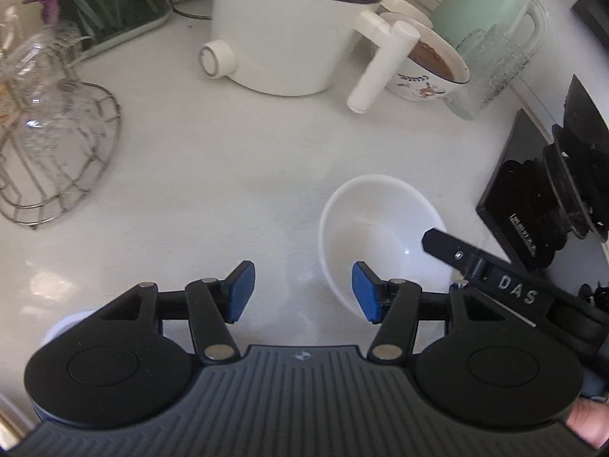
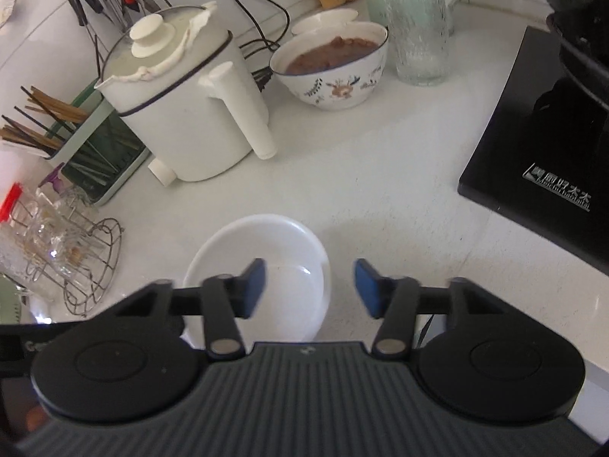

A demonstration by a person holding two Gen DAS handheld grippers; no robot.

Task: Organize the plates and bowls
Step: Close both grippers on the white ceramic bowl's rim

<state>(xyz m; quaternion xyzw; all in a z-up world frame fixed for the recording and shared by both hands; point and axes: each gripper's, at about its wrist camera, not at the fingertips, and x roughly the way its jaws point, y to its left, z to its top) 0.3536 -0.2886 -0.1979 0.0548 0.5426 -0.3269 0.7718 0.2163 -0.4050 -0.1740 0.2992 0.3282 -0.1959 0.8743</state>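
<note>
So barely started, I'd say: white bowl (image 2: pixel 259 278) sits alone on the surface (image 2: pixel 380 198), right gripper (image 2: pixel 308 289) spread over its rim, left gripper (image 1: pixel 302 291) spread beside it. No stacking yet.

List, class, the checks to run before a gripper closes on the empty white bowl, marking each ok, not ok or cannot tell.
1. Right gripper open: ok.
2. Left gripper open: ok.
3. White bowl empty: ok.
4. Bowl rim between right gripper's pads: ok, rim sits between the two pads.
5. Floral bowl of brown food and white kettle stand apart from the white bowl: ok.
6. Pads level with rim: cannot tell.
</note>
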